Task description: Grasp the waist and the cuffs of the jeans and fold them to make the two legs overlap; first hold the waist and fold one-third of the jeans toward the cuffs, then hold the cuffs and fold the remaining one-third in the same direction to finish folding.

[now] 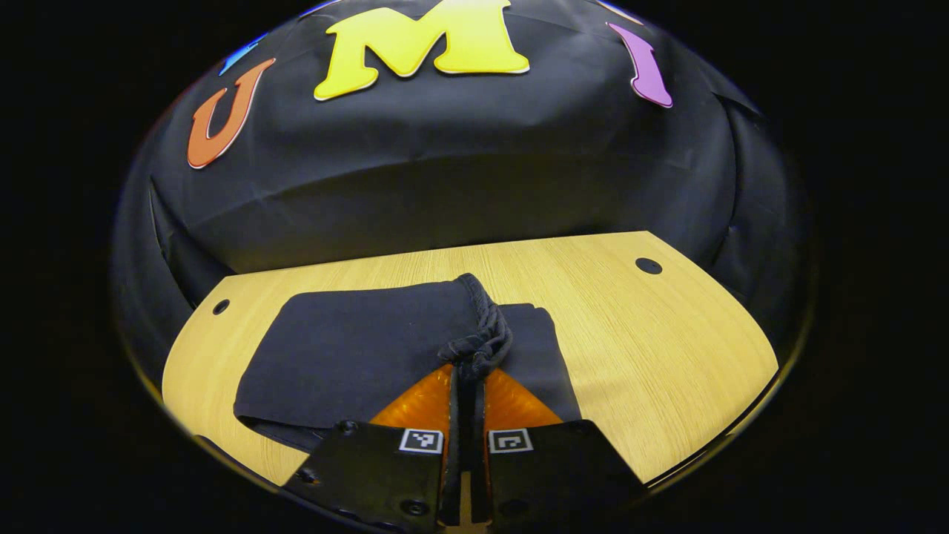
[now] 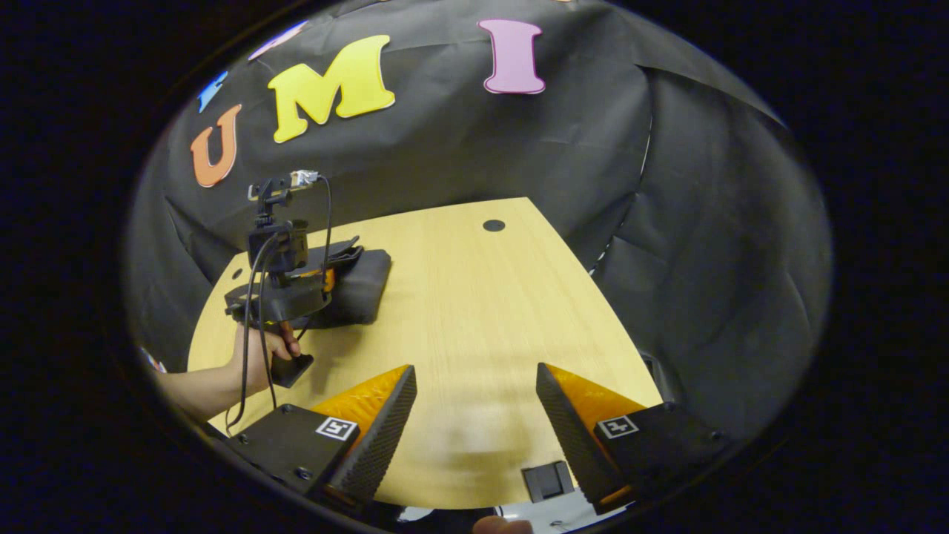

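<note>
The left gripper (image 1: 467, 386) is pinching a bunched, rope-like edge of the dark jeans (image 1: 356, 348), its two fingers pressing together on the fabric with almost no gap between them. The rest of the garment is lying just ahead of and to the left of the tips as a flat folded stack on the wooden table (image 1: 652, 348). The right gripper (image 2: 474, 415) is hovering wide open over bare tabletop, holding nothing, well apart from the jeans (image 2: 363, 285), which are sitting far ahead to its left beside the left gripper (image 2: 285, 289). The cloth is probably soft, limp and moderately heavy, so gripping thick hems or seams should resist slipping.
</note>
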The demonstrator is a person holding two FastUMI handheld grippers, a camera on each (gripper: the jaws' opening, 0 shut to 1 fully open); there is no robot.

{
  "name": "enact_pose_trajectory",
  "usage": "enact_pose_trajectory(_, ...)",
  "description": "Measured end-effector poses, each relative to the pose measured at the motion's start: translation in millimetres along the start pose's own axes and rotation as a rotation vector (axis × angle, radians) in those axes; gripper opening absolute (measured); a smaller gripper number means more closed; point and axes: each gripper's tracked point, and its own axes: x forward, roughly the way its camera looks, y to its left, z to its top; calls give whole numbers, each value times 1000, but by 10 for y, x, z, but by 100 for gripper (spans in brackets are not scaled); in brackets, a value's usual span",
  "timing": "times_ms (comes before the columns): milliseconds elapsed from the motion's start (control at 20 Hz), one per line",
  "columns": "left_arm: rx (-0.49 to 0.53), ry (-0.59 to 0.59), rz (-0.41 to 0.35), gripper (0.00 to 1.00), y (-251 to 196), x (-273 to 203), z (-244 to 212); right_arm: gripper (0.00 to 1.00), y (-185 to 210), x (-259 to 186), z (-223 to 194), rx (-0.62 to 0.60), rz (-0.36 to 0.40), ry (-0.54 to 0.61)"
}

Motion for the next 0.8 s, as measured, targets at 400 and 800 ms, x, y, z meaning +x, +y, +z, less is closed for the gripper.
enact_pose_trajectory(400,48,43,61,40,81,-213,106,100,276,190,207,-41,135,-29)
enact_pose_trajectory(800,153,-218,95,99,286,-1210,1028,99,637,178,529,-98,232,-132)
